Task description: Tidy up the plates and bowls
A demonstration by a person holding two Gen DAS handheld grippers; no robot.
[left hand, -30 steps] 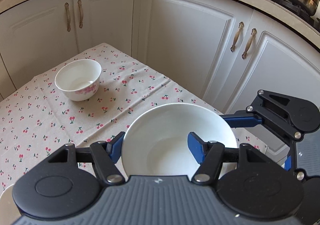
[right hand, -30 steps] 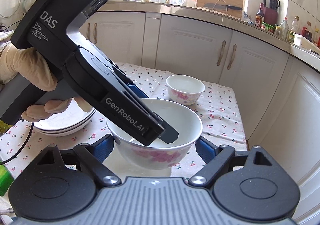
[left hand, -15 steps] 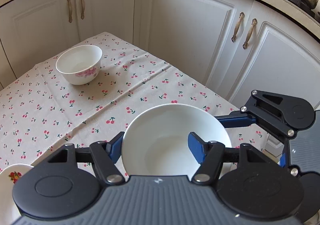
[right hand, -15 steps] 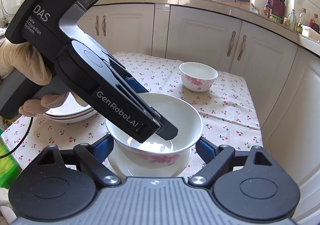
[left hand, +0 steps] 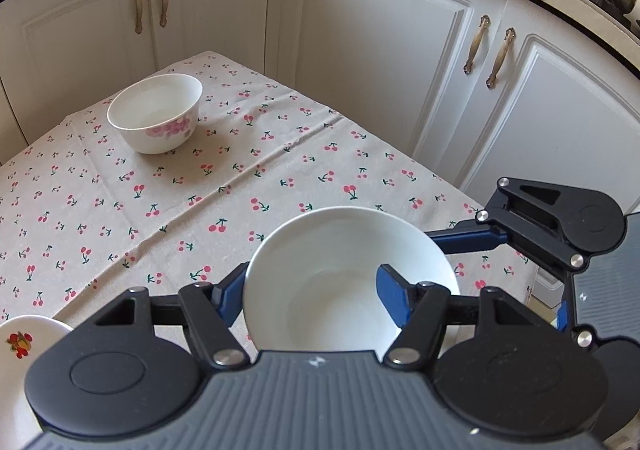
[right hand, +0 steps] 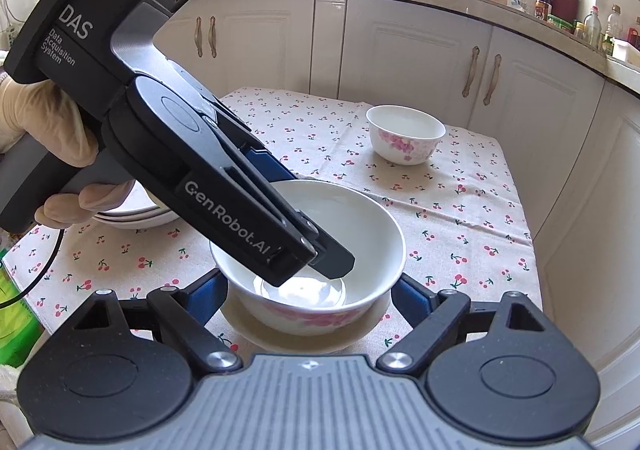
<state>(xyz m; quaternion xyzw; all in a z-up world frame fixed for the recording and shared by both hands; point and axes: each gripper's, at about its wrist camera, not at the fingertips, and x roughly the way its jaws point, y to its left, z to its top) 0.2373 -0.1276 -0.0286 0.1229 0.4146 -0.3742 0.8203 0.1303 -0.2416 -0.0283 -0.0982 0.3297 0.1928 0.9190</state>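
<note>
The left gripper point(right hand: 320, 250) pinches the rim of the white pink-flowered porcelain bowl point(right hand: 308, 274), apparently seated in another bowl point(right hand: 304, 338). The right gripper point(right hand: 308, 302) fingers gape around it. The second flowered bowl point(right hand: 404, 134) awaits; stacked plates point(right hand: 132, 216) look sorted.

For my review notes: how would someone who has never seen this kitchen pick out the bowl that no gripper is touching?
Find the table with the cherry-print cloth in front of the white cabinets. Near its far corner, close to the cabinets, stands the free bowl, alone on the cloth. Unlike the near bowl, which sits on a saucer with the left hand-held gripper clamped on its wall, nothing touches it.
</note>
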